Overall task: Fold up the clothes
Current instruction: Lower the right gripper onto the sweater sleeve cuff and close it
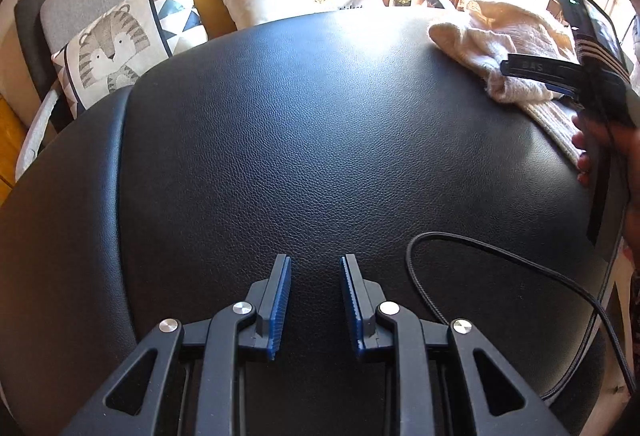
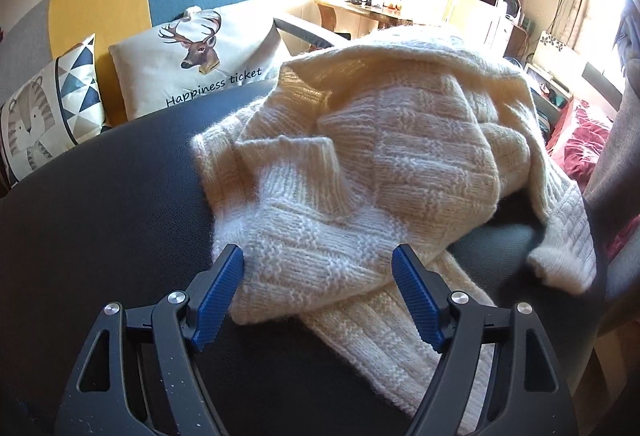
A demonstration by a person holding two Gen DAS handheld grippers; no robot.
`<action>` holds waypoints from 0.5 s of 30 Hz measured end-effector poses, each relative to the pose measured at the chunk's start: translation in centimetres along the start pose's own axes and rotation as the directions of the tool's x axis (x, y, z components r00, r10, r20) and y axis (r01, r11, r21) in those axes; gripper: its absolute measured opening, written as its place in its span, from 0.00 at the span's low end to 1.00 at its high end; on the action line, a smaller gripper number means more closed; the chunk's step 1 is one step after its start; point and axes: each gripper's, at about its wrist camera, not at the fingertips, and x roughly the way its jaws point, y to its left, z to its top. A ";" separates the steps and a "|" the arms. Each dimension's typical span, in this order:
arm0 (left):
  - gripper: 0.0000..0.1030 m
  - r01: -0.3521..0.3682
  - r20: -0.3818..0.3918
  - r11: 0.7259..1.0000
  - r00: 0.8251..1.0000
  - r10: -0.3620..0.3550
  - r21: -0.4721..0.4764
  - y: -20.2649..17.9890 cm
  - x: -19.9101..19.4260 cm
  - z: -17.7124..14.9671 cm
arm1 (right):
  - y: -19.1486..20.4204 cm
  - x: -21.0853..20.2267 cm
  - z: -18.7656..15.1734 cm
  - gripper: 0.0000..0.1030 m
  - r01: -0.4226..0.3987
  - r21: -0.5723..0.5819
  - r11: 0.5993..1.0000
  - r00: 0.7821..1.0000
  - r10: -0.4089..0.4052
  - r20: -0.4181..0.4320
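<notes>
The cream knit sweater (image 2: pixel 360 164) lies crumpled dead ahead of the wide-spread, empty right hand-held gripper (image 2: pixel 318 294), its ribbed strip trailing toward lower right, while the narrow, empty left hand-held gripper (image 1: pixel 316 300) hangs well apart over bare black bench (image 1: pixel 300 140).

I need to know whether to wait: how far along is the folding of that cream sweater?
Nothing looks folded yet: the cream sweater lies crumpled on the black leather surface. In hand: the right gripper is open over the knit's near edge, not pinching. The left gripper is open and empty. All folding remains.
</notes>
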 end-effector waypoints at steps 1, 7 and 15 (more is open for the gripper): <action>0.25 -0.001 0.000 1.000 1.000 0.001 0.000 0.1 0.0 0.0 | 0.2 0.3 0.1 0.77 0.009 -0.010 1.000 1.000 -0.009 -0.003; 0.25 0.000 0.000 1.000 1.000 0.000 -0.026 0.8 0.0 0.2 | 0.7 2.0 0.1 0.77 0.010 -0.049 0.999 1.000 -0.011 -0.027; 0.25 -0.002 0.002 1.000 1.000 0.002 -0.023 1.0 0.0 0.2 | 1.1 3.6 -0.4 0.86 0.016 -0.048 0.999 0.999 -0.018 -0.043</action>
